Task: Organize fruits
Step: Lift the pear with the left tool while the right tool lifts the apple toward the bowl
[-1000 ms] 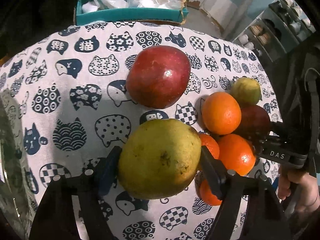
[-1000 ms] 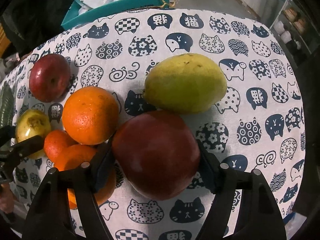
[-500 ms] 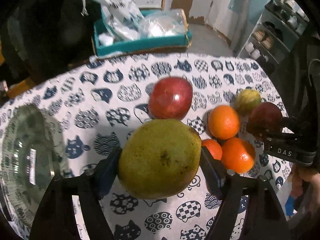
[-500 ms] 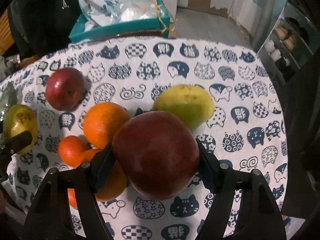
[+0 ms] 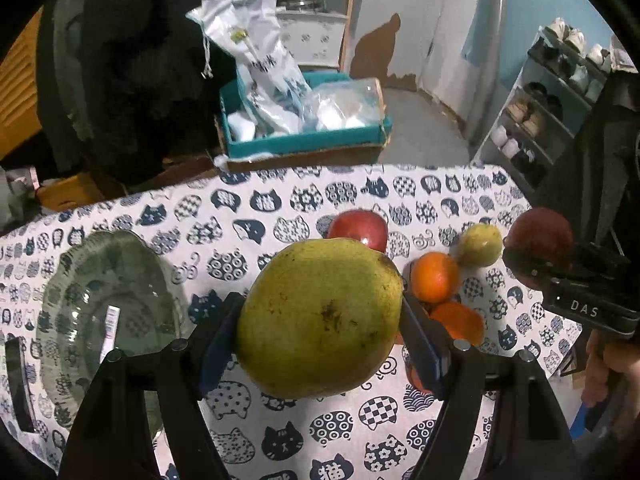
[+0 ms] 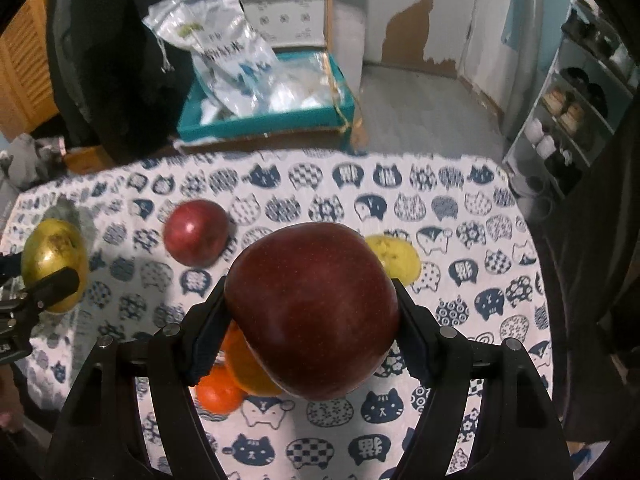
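**Both fruits lifted clear of the cloth**

Change since approx. 1 s earlier: both grippers have risen w/ their loads. The earlier views looked steeply down at fruit close over the cloth; now the table edge, teal box and room beyond are in view, and the fruit left on the table looks smaller and lower. Meaning for the task (judged): pick-up phase is done for two items and the carry is under way; placement is not yet done.

Near: left gripper (image 5: pixel 322 320) is clamped on the green-yellow pear (image 5: pixel 320 316), pads pressing both flanks, fruit held above the cat-print tablecloth (image 5: pixel 256 208). Right gripper (image 6: pixel 310 314) is clamped likewise on the large red apple (image 6: pixel 312 308), also off the cloth. Each gripper points downward at a slant, fingers fwd, roughly level w/ the other; the right unit shows at the right edge of the left view, a hand (image 5: pixel 604 368) under it.

Mid: on the cloth remain a second red apple (image 5: pixel 358 229), a small green pear (image 5: pixel 479 245) and oranges (image 5: pixel 435 278), clustered btw. the two grippers. A clear glass bowl (image 5: pixel 108 312) sits to the left, near the left gripper; likely destination, though that is inference only.

Far: teal box (image 5: pixel 304 144) w/ plastic bags, beyond the table edge; shoe rack (image 5: pixel 560 100) at right.
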A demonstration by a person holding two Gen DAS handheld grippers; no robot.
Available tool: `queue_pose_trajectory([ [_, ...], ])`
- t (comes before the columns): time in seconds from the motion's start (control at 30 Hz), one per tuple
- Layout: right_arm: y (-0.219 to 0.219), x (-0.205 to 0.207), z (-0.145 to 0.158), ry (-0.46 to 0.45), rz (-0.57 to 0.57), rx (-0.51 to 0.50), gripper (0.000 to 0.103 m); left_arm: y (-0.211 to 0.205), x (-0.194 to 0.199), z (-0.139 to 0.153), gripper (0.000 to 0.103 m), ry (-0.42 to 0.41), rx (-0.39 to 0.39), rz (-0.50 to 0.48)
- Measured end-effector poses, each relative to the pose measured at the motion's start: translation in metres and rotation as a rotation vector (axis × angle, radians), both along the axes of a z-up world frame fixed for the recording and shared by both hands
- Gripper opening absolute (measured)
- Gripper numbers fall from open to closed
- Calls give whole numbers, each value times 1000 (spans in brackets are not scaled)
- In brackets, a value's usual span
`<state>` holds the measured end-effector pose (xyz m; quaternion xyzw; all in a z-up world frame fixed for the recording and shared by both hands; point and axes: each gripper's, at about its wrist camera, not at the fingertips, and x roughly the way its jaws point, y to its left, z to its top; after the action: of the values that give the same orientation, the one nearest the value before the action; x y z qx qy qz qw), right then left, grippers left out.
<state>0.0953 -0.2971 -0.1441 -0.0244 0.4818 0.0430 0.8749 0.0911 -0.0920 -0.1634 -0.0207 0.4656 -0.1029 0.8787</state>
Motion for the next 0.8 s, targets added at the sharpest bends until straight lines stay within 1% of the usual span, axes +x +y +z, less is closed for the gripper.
queue_pose_trajectory([
  [0.17,9,-9,24,-54,21,14,75,9,-8,16,78,-36,6,16],
  [0.3,18,-17,40,-86,39,25,75,19,-15,29,78,-53,-9,31],
  [0.47,28,-23,61,-127,61,41,75,31,-26,47,78,-91,3,48],
  [0.53,34,-26,69,-142,71,45,75,38,-30,54,78,-101,-8,58],
  [0.8,58,-35,93,-191,122,60,75,63,-44,76,78,-149,-2,96],
])
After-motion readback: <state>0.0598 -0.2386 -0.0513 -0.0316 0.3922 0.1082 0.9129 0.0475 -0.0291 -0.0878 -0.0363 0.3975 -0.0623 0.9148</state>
